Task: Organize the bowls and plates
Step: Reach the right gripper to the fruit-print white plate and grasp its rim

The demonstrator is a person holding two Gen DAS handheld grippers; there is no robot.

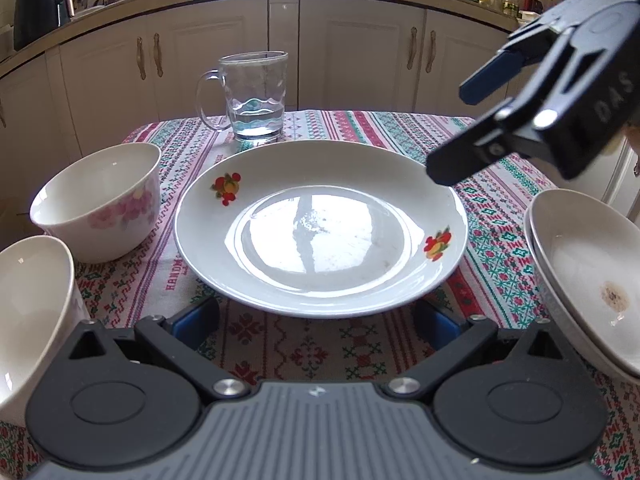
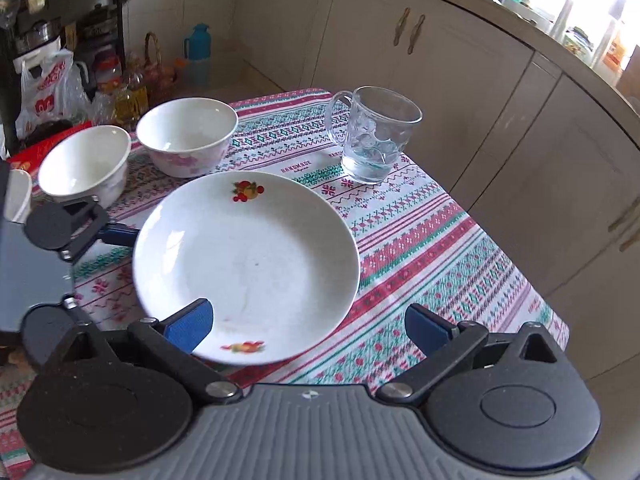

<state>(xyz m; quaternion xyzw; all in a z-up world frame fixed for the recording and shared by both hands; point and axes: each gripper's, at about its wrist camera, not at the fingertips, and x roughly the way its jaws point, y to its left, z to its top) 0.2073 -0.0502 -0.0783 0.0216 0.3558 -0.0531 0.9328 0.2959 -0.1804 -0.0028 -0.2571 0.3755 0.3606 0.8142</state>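
Note:
A white plate [image 1: 320,232] with fruit prints lies flat on the patterned tablecloth. My left gripper [image 1: 316,324] stands wide open at the plate's near rim, a blue pad on either side below it, gripping nothing. My right gripper [image 1: 468,124] hovers open above the plate's right edge. In the right wrist view the plate [image 2: 244,264] fills the middle. There my right gripper [image 2: 310,328] is open, one pad over the near rim and the other over the cloth. My left gripper [image 2: 124,278] shows at the plate's left edge. A floral bowl [image 1: 100,200] [image 2: 188,136] and a white bowl [image 1: 32,320] [image 2: 86,164] stand to the left.
A glass mug [image 1: 256,96] [image 2: 372,136] with a little water stands behind the plate. Stacked white dishes [image 1: 588,272], the top one stained brown, sit at the right. The table [image 2: 520,292] ends close behind the mug, with kitchen cabinets [image 1: 360,48] beyond. A small white cup [image 2: 16,196] is at the far left.

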